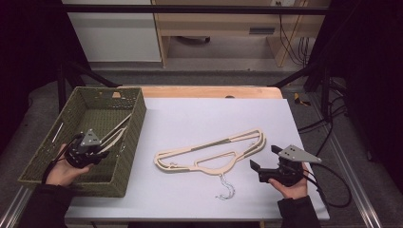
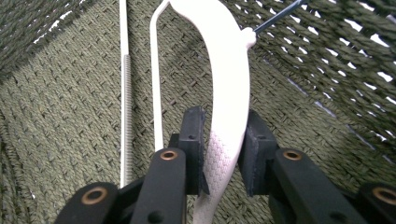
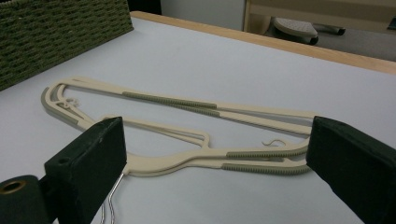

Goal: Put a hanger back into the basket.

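**Hanger going into the basket, two more waiting on the mat**

The green woven basket [image 1: 135, 118] is the landmark here. Inside it, the left gripper [image 1: 102, 153] is low over the floor with a cream hanger [image 2: 229, 88] between its jaws. In the left gripper view the right jaw's pad lies against the hanger's textured arm, while a thin gap shows at the left pad, so the pinch looks slackened rather than firm; the jaws are only slightly spread. The hanger's long axis runs away from the gripper towards the basket's far right corner, and it leans up against the right wall. A second thin cream bar with a ribbed grip lies flat on the basket floor just beside it.

To the right of the basket, on the white mat [image 1: 190, 114], the stacked hangers [image 1: 211, 152] lie flat, one on top of the other. Their long axis runs diagonally, the near end pointing back towards the basket and the far end away from it. Their wire hooks [image 1: 225, 187] point towards the person.

The right gripper [image 1: 261, 161] is on the far side of that stack from the basket, jaws spread wide and holding nothing, aimed along the mat at the stack's nearer end. By my reading the right hand is the closer one for the next pickup, and it would need to meet the stack across its narrow arm, not along its length.
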